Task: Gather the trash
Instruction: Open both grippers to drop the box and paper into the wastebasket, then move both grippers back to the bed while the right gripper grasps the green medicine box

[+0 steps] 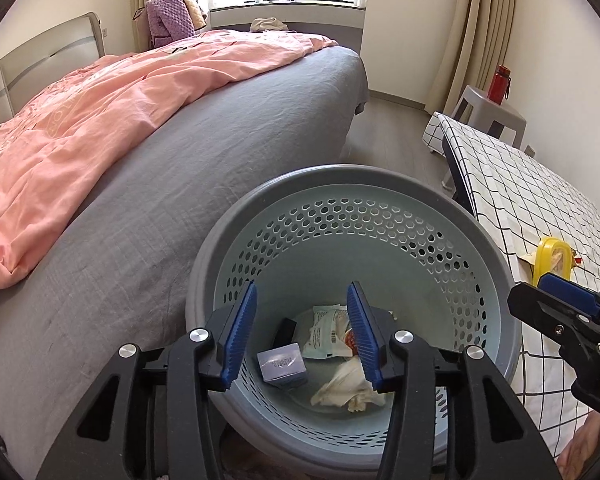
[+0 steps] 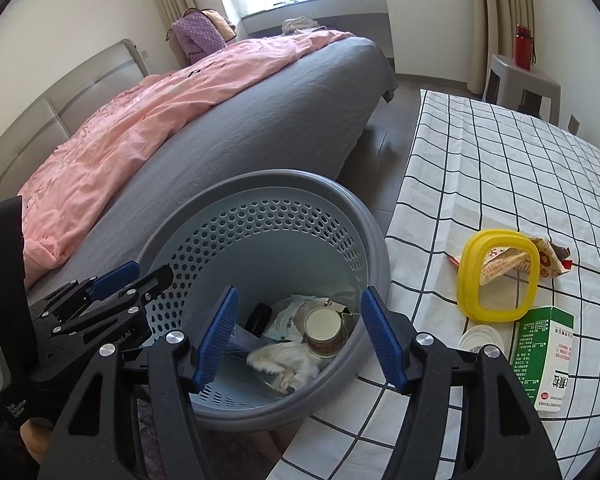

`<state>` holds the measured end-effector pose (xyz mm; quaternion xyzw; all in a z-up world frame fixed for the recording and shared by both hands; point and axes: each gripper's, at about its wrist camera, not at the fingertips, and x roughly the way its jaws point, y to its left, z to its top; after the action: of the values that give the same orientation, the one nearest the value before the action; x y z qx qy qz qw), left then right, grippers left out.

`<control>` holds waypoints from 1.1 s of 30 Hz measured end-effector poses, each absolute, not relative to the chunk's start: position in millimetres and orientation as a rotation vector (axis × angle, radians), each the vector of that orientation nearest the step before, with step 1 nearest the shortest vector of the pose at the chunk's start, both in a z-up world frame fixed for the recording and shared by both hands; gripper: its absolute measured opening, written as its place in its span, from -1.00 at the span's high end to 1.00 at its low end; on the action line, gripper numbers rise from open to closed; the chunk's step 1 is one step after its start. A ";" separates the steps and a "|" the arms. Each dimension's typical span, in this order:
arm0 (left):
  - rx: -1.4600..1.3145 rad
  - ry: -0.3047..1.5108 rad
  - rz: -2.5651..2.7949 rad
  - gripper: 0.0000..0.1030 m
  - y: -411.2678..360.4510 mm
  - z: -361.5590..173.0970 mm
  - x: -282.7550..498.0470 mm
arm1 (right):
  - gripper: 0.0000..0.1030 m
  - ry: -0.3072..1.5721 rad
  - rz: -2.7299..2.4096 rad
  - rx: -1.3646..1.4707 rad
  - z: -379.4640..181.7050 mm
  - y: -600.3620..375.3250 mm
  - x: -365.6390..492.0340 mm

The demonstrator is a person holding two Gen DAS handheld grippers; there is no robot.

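A grey perforated trash basket (image 1: 352, 184) stands between the bed and the table; it also shows in the right wrist view (image 2: 260, 188). Inside lie a crumpled tissue (image 1: 348, 390), a small grey box (image 1: 282, 364), a white packet (image 1: 324, 332) and a round cup (image 2: 324, 330). My left gripper (image 1: 302, 336) is open and empty above the basket. My right gripper (image 2: 300, 340) is open and empty over the basket's near rim. On the table lie a yellow lid ring (image 2: 498, 276), a snack wrapper (image 2: 540, 260), a green-white carton (image 2: 546, 360) and a small clear lid (image 2: 480, 338).
A bed with a grey sheet (image 1: 220, 152) and pink quilt (image 1: 100, 120) fills the left. A table with a checked cloth (image 2: 500, 168) is at the right. A grey stool (image 1: 488, 112) with a red bottle (image 1: 499, 84) stands by the far wall.
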<state>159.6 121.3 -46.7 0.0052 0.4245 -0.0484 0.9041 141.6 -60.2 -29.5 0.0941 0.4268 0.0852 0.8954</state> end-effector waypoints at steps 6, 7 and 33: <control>0.022 0.858 -0.090 0.05 121.2 -43.6 155.7 | -0.21 0.882 0.175 0.193 -28.4 -60.9 136.4; 0.026 0.855 -0.089 0.05 120.7 -43.1 154.7 | -0.21 0.881 0.174 0.193 -27.9 -61.3 135.1; 0.060 0.858 -0.128 -0.09 103.7 -36.0 98.6 | -0.30 0.880 0.096 0.247 -25.6 -96.9 69.5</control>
<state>98.6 103.7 -36.0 0.0292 0.4157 -0.0622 0.9069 69.5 -96.9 -25.6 0.1190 0.4246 0.0462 0.8964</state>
